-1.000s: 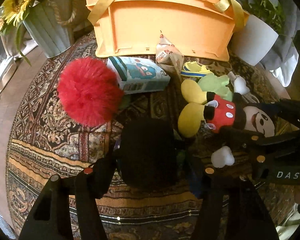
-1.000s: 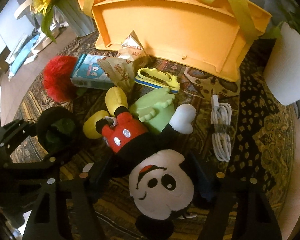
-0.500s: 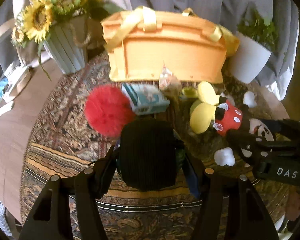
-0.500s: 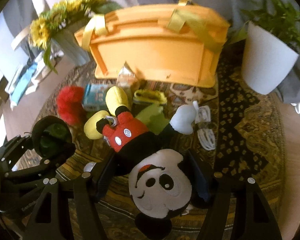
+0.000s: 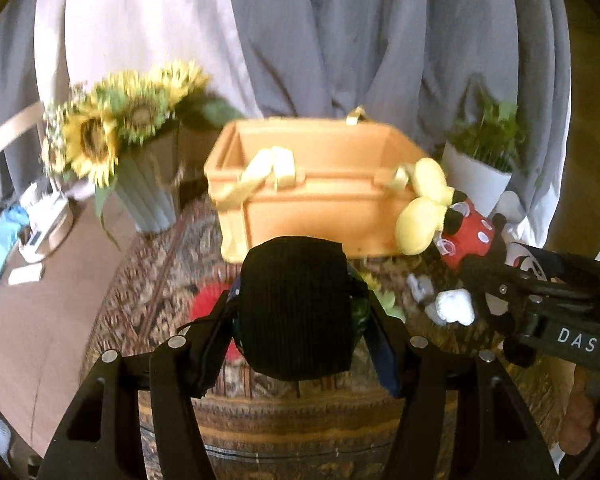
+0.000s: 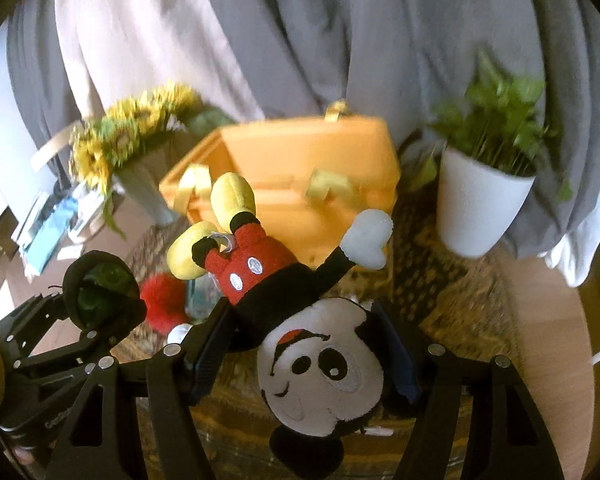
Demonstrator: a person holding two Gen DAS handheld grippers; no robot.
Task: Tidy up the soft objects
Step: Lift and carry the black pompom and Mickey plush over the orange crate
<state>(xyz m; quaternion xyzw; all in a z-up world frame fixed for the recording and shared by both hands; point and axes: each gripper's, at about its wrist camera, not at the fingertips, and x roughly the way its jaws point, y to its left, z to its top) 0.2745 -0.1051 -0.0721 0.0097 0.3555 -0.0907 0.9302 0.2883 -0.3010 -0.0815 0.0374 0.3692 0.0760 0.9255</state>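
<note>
My left gripper (image 5: 300, 320) is shut on a black knitted soft object (image 5: 298, 308) with a green inside, held above the rug; it also shows in the right wrist view (image 6: 100, 292). My right gripper (image 6: 308, 344) is shut on a Mickey Mouse plush (image 6: 316, 364), gripped at the head, feet pointing up toward the orange basket (image 6: 296, 184). The plush (image 5: 460, 228) also shows at the right of the left wrist view, close to the basket (image 5: 312, 184), which stands open behind both grippers. A red fluffy pom-pom (image 6: 162, 300) lies on the rug below.
A sunflower vase (image 5: 144, 184) stands left of the basket. A white plant pot (image 6: 480, 204) stands to its right. A blue box (image 6: 198, 298) lies by the pom-pom on the patterned rug (image 5: 160, 280). Grey curtains hang behind.
Both grippers have risen and tilted up with their objects. The basket's open top now shows, and the items on the rug have dropped mostly out of sight.
</note>
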